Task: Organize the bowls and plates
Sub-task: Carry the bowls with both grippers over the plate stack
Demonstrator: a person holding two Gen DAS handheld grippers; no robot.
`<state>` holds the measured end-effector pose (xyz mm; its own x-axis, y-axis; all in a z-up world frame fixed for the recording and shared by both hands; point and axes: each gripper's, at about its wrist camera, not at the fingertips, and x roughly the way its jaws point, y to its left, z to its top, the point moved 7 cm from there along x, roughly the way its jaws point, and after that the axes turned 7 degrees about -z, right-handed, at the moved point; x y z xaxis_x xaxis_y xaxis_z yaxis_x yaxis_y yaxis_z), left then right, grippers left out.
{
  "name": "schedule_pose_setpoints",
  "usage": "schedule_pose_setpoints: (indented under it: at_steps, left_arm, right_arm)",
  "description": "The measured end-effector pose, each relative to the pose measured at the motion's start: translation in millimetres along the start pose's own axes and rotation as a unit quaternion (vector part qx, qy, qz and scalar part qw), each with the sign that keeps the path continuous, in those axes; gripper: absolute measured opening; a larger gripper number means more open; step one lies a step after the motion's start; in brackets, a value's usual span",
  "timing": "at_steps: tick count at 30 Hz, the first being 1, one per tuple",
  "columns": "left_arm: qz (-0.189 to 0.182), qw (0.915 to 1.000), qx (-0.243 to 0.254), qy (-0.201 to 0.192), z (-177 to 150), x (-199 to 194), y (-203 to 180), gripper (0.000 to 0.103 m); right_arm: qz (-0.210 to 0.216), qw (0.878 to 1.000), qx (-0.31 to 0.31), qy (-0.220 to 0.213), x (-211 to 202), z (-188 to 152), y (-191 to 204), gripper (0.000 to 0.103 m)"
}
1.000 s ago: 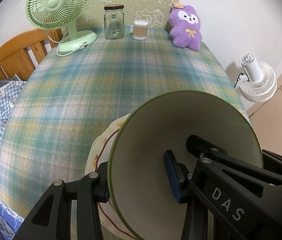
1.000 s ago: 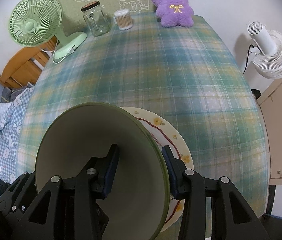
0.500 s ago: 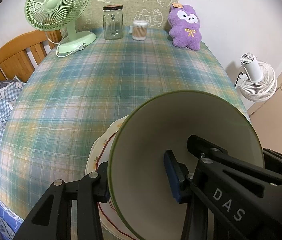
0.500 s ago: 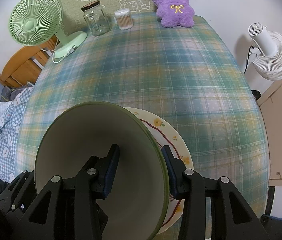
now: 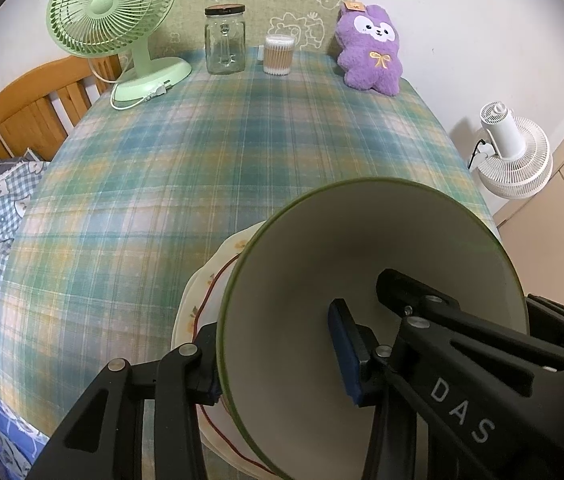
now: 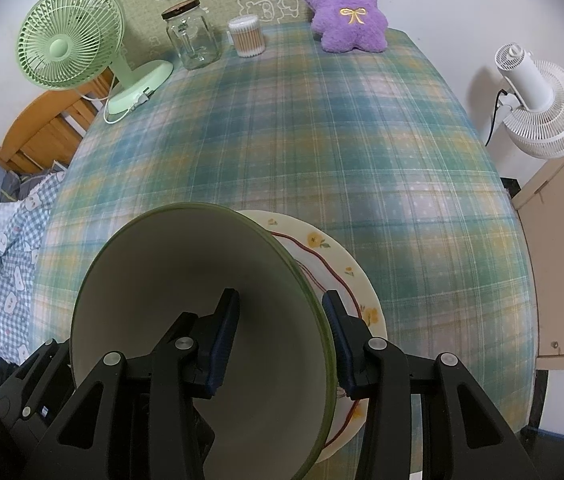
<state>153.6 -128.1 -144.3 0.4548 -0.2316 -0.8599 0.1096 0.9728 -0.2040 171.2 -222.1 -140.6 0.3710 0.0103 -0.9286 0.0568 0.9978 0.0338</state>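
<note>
A green-rimmed cream bowl (image 5: 362, 280) is held from both sides over a floral plate (image 5: 209, 280) with a red wavy line, near the table's front edge. My left gripper (image 5: 277, 352) straddles the bowl's left wall, one pad inside and one outside. My right gripper (image 6: 282, 340) straddles the bowl's (image 6: 185, 300) right wall the same way. The plate (image 6: 346, 276) shows to the right under the bowl. Whether the bowl touches the plate is hidden.
The table has a green plaid cloth (image 5: 221, 152). At its far edge stand a green desk fan (image 5: 121, 32), a glass jar (image 5: 224, 40), a cotton swab tub (image 5: 278, 54) and a purple plush (image 5: 372, 50). A white floor fan (image 5: 514, 152) is right; a wooden bed frame (image 5: 29, 108) left.
Both grippers and the bowl have shifted slightly toward me and down over the plate; the grip is unchanged.
</note>
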Motion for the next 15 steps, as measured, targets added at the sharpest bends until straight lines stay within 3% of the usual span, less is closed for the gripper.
schedule_pose_setpoints:
  at_steps: [15]
  left_arm:
    - [0.014,0.9997,0.007,-0.020,3,-24,2,0.045]
  right_arm:
    - [-0.014,0.999,-0.003,-0.029,-26,2,1,0.046]
